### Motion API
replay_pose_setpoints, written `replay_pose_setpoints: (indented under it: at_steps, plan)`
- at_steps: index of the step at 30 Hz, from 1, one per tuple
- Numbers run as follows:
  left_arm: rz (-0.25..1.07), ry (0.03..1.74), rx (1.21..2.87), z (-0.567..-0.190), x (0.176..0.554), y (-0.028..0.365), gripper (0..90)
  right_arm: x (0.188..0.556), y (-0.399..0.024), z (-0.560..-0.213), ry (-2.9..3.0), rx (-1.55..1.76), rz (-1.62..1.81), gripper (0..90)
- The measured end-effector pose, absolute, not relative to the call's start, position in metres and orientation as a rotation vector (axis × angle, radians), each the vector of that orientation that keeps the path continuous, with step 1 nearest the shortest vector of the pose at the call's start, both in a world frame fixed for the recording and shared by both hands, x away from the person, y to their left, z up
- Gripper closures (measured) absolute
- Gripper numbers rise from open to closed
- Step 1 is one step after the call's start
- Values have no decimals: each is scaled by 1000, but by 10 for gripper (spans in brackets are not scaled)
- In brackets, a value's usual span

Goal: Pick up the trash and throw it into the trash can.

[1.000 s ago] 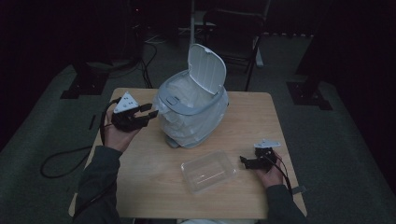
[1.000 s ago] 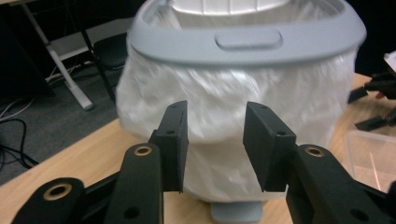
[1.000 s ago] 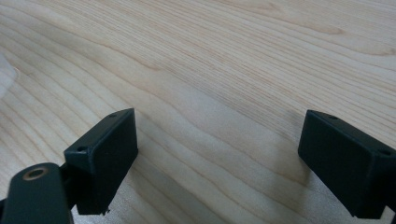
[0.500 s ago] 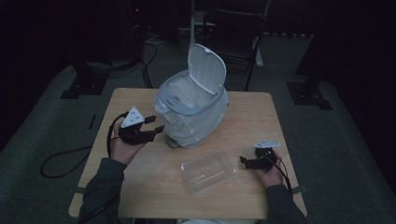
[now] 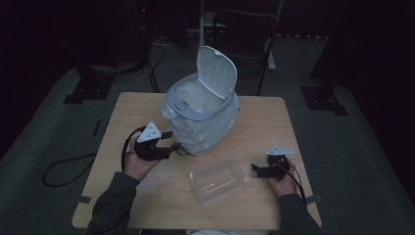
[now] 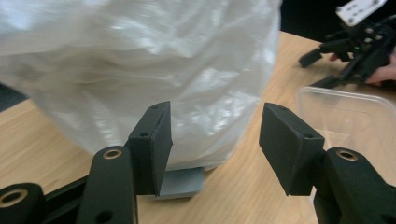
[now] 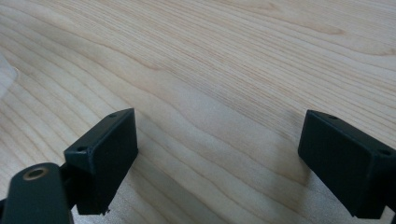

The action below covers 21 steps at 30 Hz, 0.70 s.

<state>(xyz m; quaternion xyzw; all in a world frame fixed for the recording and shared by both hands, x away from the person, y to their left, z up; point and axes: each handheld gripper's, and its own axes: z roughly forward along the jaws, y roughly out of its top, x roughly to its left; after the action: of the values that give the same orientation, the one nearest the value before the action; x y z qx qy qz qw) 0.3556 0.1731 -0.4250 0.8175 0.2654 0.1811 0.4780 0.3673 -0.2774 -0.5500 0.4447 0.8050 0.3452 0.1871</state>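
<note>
left gripper (image 5: 172,142): jaws just opening, wide, hold nothing, near white bag-lined bin (image 5: 203,120)
right gripper (image 5: 255,169): jaws wide, hold nothing, beside clear plastic box (image 5: 218,178)
wooden table (image 5: 264,127): carries all

Light wooden worktop (image 5: 264,122), square, grain running across. Beyond its far edge, a dark folding chair (image 5: 247,36) on a grey-green carpet (image 5: 44,142). Black stand feet on that floor at far left (image 5: 80,93) and far right (image 5: 323,100). A black cable (image 5: 63,169) looped on the carpet off the left edge. Room beyond too dark to tell more.
</note>
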Motion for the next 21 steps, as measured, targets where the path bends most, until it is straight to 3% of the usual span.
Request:
replay_pose_setpoints:
  at_steps: [7, 21]
  plan:
    - [382, 564, 2030, -436, 347, 153, 476, 367, -277, -550, 2264, 1253, 971, 112]
    - [215, 507, 2127, -472, 340, 113, 672, 367, -277, -550, 2264, 1252, 969, 112]
